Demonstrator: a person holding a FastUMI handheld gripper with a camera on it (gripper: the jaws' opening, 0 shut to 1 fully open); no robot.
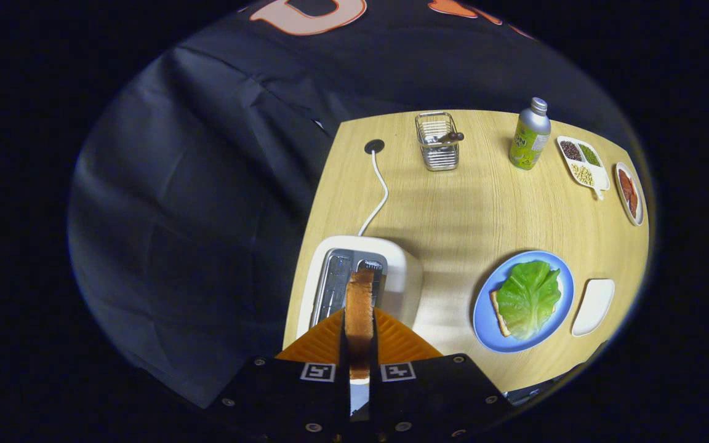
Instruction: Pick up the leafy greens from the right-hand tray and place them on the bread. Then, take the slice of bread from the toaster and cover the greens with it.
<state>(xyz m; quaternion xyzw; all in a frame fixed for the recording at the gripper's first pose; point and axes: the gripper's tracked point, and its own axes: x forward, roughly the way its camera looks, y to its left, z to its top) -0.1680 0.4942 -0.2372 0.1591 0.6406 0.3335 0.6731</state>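
1. A pale wooden table (453, 215) stands before dark cloth.
2. The gripper (359, 344) is closed on a toast slice (359, 314), edge-on, above the white toaster (404, 271).
3. Right of it, leafy greens (528, 298) lie over bread (500, 319) on a blue plate (484, 307).
4. A white tray (593, 306) sits just beside the plate.

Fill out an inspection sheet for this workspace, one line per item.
Surface: light wooden table.
Job's things: bread slice held on edge above the toaster; lettuce leaf lies on the bread on the blue plate; white tray beside the plate.
Clutter: wire basket, green bottle, divided dish of beans, small dish of red slices.
Grippers: claw shut on the bread slice.
Cables: white cord runs from the toaster to a table grommet.
Surroundings: black cloth wall.
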